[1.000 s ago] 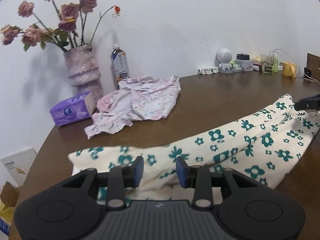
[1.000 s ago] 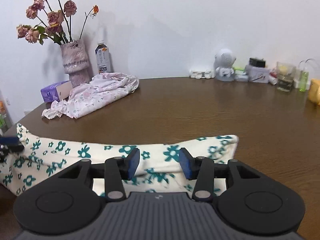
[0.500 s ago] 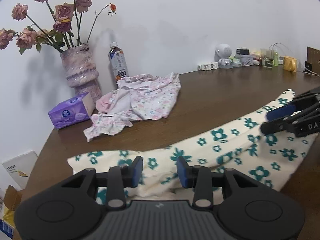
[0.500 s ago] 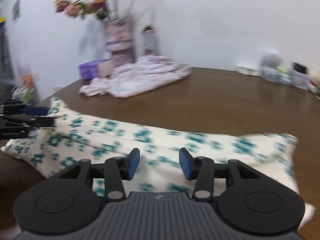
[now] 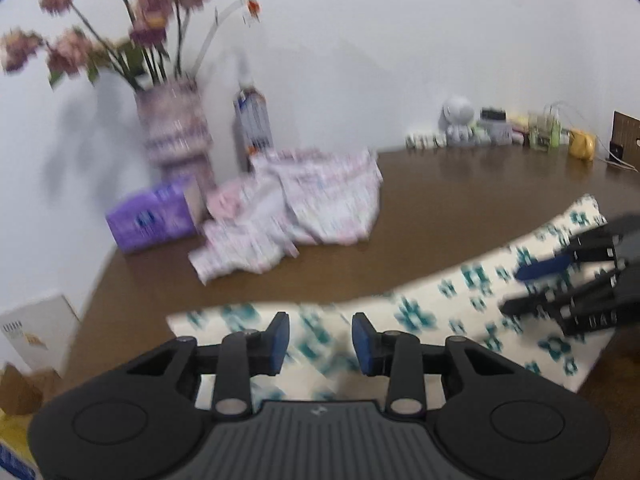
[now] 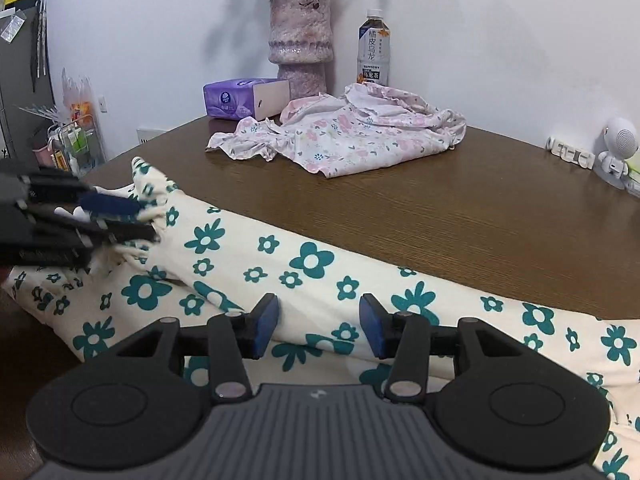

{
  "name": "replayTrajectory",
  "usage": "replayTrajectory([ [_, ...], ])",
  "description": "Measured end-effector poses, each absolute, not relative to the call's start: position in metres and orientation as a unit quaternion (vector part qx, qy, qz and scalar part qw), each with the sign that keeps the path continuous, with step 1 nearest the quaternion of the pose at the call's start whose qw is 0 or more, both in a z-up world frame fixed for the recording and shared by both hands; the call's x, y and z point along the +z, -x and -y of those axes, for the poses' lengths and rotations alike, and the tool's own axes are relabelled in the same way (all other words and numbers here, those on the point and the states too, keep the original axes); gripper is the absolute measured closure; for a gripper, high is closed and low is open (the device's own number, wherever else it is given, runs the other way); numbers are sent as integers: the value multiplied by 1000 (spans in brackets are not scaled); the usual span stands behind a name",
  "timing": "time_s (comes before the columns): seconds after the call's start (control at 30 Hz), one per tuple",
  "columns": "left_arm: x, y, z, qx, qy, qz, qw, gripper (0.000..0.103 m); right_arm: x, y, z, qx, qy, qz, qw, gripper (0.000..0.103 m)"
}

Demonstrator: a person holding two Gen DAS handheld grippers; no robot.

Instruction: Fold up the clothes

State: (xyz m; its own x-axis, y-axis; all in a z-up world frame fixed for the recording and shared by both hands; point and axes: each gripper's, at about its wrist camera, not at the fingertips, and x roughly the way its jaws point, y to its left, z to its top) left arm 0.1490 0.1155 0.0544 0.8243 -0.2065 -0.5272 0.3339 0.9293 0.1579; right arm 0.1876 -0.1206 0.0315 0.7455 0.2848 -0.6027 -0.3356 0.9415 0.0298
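Note:
A long cream cloth with teal flowers [image 6: 312,256] lies along the near edge of the brown table [image 6: 460,200]. My right gripper [image 6: 319,328] hovers open over its middle, nothing between the fingers. My left gripper [image 5: 320,338] is open too, low over the cloth's [image 5: 420,312] left part; that view is blurred. From the right wrist view, the left gripper [image 6: 120,218] sits at the cloth's frilled left end, where the fabric is bunched up. The right gripper [image 5: 528,286] shows at the right of the left wrist view, above the cloth.
A crumpled pink floral garment [image 6: 348,136] lies further back on the table. Behind it stand a purple tissue box [image 6: 244,98], a vase of flowers [image 6: 300,36] and a drink bottle [image 6: 373,52]. A white robot figure [image 6: 616,148] and small items line the far right edge.
The right gripper has swung left along the cloth toward the left gripper. The left wrist view has gone blurry with motion. Both grippers stay open.

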Motion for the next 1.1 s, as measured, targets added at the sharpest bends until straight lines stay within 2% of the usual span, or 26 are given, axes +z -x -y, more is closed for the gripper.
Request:
replayTrajectory([
  [0.1,63,-161,-120,-169,-176,-256,936,55,30,-187,121,165,40,-313,935,57],
  [0.2,58,-178,-123,-209,-249,-267,907,54,30,-185,123,165,39,-311,935,57],
  [0.3,47,-195,-128,-264,-303,-295,867,41,30,-185,123,166,39,-310,935,57],
  [0.4,36,-209,-141,-293,-289,-326,851,41,30,-185,123,167,39,-310,935,57],
  [0.47,35,-218,-153,-311,-241,-354,849,57,29,-185,123,167,39,-309,936,57],
  [0.5,35,-215,-157,-312,-231,-358,849,83,29,-185,123,167,39,-308,936,57],
  [0.53,35,-212,-161,-313,-222,-362,850,95,29,-185,123,167,39,-308,936,56],
  [0.7,33,-197,-179,-317,-172,-383,850,98,28,-184,123,163,42,-306,937,54],
  [0.87,30,-196,-194,-304,-115,-389,862,94,27,-184,123,161,44,-305,937,53],
  [1.03,54,-176,-194,-280,-140,-338,888,73,27,-184,124,162,44,-306,937,52],
  [1.1,60,-165,-192,-303,-147,-320,885,70,27,-185,124,162,44,-306,937,52],
])
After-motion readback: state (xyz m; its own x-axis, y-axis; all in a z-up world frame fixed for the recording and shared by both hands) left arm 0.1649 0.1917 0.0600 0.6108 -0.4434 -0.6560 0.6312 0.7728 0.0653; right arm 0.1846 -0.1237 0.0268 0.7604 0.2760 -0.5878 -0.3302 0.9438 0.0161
